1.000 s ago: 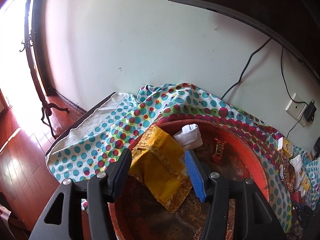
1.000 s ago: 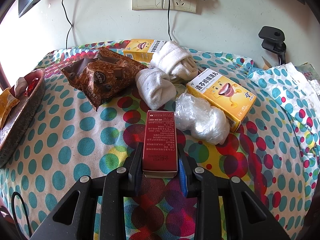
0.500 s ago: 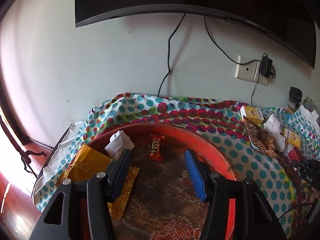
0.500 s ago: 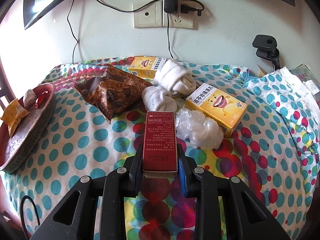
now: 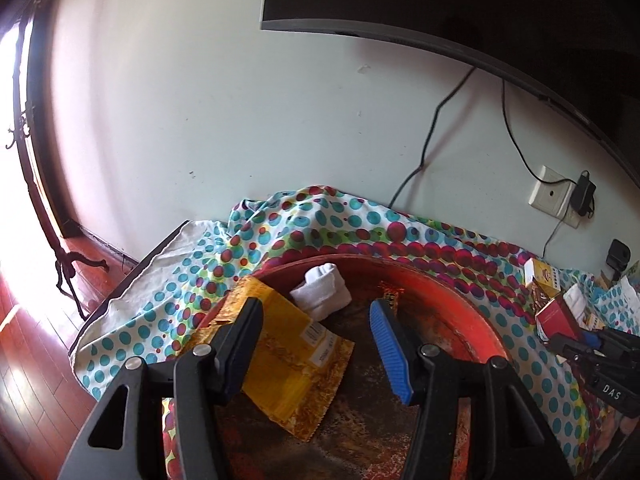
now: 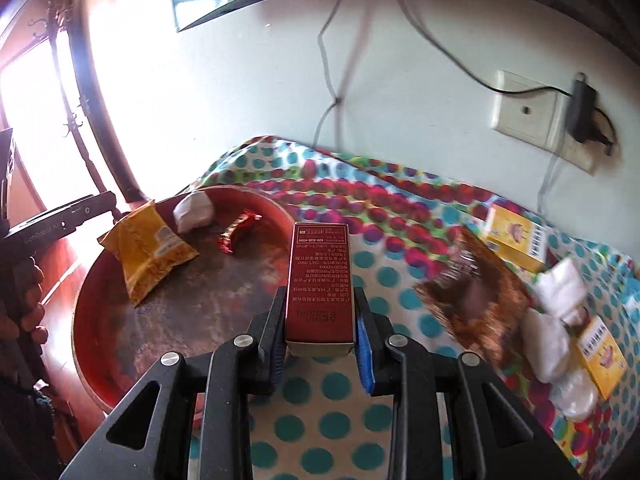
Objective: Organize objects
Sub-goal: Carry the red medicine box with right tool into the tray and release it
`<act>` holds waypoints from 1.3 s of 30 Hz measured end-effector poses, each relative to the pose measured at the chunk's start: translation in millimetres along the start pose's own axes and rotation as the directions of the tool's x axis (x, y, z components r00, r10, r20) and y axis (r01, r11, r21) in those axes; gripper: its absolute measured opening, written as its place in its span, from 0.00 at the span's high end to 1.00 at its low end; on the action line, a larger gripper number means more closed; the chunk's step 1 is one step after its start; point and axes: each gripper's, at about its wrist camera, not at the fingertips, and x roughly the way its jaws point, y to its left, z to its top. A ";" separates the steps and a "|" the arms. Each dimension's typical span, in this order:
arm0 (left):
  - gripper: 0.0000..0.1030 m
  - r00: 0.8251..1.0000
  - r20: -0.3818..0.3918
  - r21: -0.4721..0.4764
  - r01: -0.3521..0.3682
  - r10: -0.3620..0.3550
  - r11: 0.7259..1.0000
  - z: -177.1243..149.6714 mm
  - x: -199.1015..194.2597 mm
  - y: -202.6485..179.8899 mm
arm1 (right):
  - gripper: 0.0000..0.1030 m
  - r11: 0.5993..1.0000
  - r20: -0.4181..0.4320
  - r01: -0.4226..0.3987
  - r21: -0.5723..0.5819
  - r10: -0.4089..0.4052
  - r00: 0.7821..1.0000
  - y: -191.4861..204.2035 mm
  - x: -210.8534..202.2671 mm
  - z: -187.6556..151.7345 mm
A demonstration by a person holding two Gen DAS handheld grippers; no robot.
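Observation:
A round red tray (image 5: 452, 292) (image 6: 96, 364) lies on the dotted tablecloth and holds a yellow snack packet (image 5: 288, 364) (image 6: 148, 252), a rolled white sock (image 5: 324, 296) (image 6: 194, 210) and a red candy (image 6: 236, 230) (image 5: 390, 294). My left gripper (image 5: 316, 320) hangs open over the tray with nothing between its fingers. My right gripper (image 6: 320, 312) is shut on a red box (image 6: 320, 280), held in the air beside the tray's right rim. The red box (image 5: 558, 318) and the right gripper (image 5: 576, 342) also show at the right edge of the left wrist view.
On the cloth to the right lie a brown snack bag (image 6: 476, 296), two yellow boxes (image 6: 516, 238) (image 6: 602, 356), white socks (image 6: 560, 292) and a clear plastic wad (image 6: 572, 396). A wall socket with a plugged adapter (image 6: 528, 110) and a dark screen (image 5: 440, 4) are behind. A hand (image 6: 24, 304) holds the left gripper.
My right gripper has lifted the red box off the cloth and swung left toward the tray. My left gripper swung right, then back left over the tray, staying open.

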 end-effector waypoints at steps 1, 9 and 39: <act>0.44 1.000 -0.003 -0.024 -0.004 0.004 1.000 0.3 0.3 7.7 | 0.73 1.000 -0.021 -0.022 -0.014 0.022 1.000 11.8 12.1 7.0; 0.44 0.999 -0.029 -0.110 -0.034 0.030 0.993 -1.9 6.8 38.9 | 0.73 0.993 -0.174 -0.101 -0.053 0.091 0.981 68.4 99.7 52.4; 0.44 0.997 -0.071 -0.112 0.019 -0.027 0.994 -7.5 25.9 25.2 | 0.44 0.991 -0.176 -0.098 -0.091 0.081 0.981 98.1 123.4 62.5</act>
